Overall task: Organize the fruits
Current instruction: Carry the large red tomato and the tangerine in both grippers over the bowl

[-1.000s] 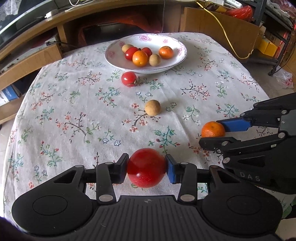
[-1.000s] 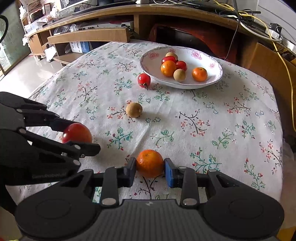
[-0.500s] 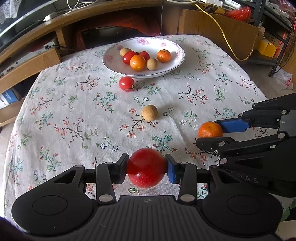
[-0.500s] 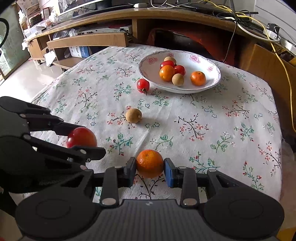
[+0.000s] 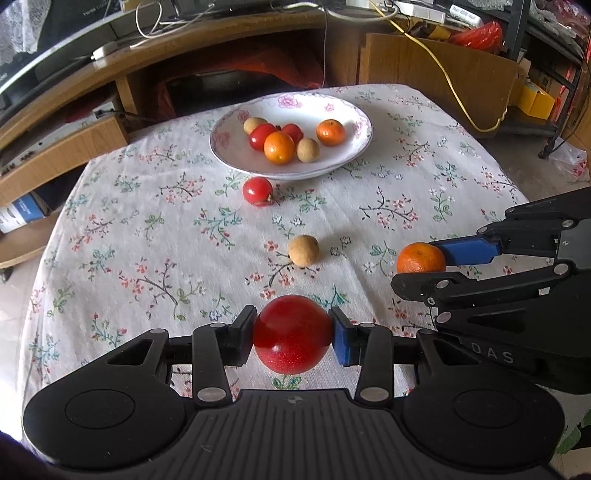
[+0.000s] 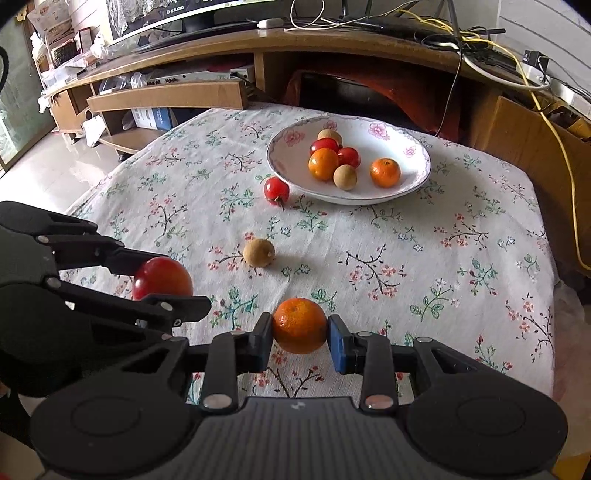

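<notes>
Left wrist view: the left gripper (image 5: 293, 334) pinches a round glossy red fruit (image 5: 292, 335) (above the floral cloth), well short of the white flowered porcelain bowl (image 5: 356, 142). Right wrist view: the right gripper (image 6: 300, 338) pinches a small orange mandarin (image 6: 299, 325), likewise short of that bowl.

Floral tablecloth (image 6: 424, 258) covers the table, white ground with small flower sprigs. Behind the table: long wooden TV stand (image 6: 332, 44), curved front edge, open shelves below. Screen (image 6: 192, 9) on the stand's top, left part. Loose cables (image 6: 424, 22) on the stand's right part; a yellow cable (image 6: 561, 147) drops down beside the table. Left of the stand: pale glossy floor (image 6: 48, 166), daylight reflecting off it.
</notes>
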Demonstrator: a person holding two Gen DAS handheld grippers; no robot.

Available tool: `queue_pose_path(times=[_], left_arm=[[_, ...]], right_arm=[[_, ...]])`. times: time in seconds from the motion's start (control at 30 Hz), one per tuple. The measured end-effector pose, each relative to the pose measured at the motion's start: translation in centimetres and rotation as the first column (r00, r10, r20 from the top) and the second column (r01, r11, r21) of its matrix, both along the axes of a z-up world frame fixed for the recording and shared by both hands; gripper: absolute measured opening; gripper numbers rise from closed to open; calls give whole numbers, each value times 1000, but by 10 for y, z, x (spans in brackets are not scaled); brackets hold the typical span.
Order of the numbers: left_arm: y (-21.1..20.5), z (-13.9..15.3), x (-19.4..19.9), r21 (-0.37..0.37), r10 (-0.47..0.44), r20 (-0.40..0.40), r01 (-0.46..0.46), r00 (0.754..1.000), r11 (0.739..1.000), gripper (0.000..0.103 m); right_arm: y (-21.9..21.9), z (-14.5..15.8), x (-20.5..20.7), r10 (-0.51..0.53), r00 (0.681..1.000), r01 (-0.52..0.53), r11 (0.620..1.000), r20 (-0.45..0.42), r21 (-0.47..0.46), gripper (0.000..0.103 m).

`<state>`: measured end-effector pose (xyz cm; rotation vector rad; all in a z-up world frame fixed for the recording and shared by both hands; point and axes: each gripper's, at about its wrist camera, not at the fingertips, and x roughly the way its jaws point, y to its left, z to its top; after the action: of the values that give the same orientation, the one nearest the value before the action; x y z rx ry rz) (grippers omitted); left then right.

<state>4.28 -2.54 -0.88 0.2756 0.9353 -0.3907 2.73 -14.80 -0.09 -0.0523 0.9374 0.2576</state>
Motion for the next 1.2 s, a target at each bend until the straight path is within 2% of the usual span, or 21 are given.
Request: queue_pose_path(times=[1.2], left_arm=[[-10,28,28,12,11,113,-13,994,1000,49]], right_arm=[[-10,25,28,-63,995,62,998,71,24,34]])
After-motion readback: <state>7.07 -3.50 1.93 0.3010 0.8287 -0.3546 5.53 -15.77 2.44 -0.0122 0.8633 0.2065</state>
